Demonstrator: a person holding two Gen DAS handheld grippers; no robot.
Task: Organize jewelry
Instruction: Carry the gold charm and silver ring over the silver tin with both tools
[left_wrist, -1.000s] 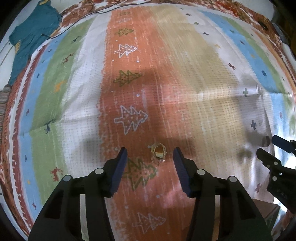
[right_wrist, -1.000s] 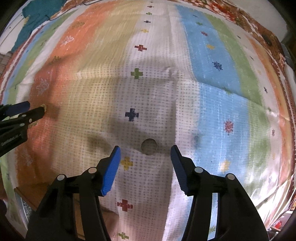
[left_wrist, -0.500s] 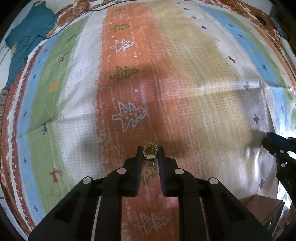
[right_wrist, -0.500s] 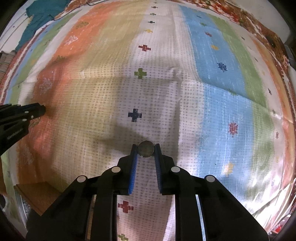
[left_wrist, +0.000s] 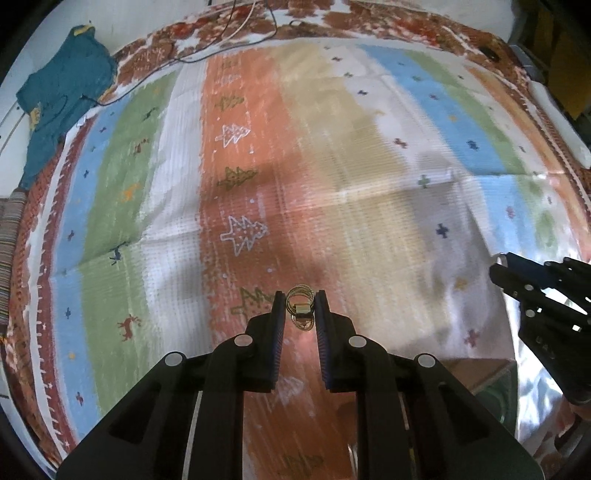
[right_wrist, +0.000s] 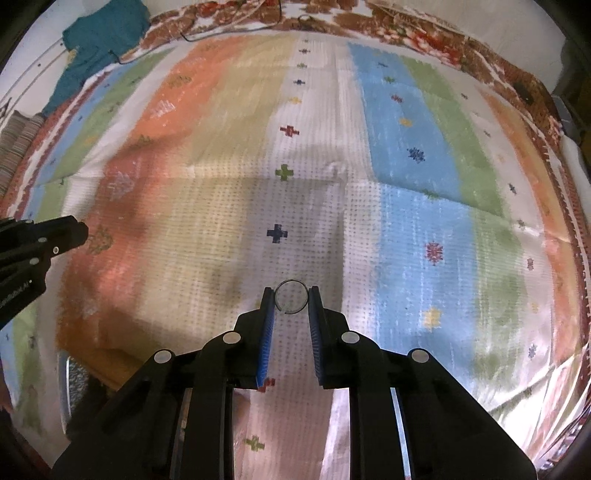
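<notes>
Claws each pinch jewelry: left claw (left_wrist: 299, 308) gold rings (left_wrist: 300, 301), right claw (right_wrist: 291, 301) upright silver ring (right_wrist: 291, 296).

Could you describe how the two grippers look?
Both the left gripper and the right gripper are matte black plastic with cut-out openings, round silver screw heads and two straight fingers lined with ribbed blue pads. The left one shows small white lettering on its side. No cables or sleeves show.

left tongs (left_wrist: 299, 301) pinch gold rings (left_wrist: 300, 295) | apparently above striped cloth (left_wrist: 332, 177)
</notes>
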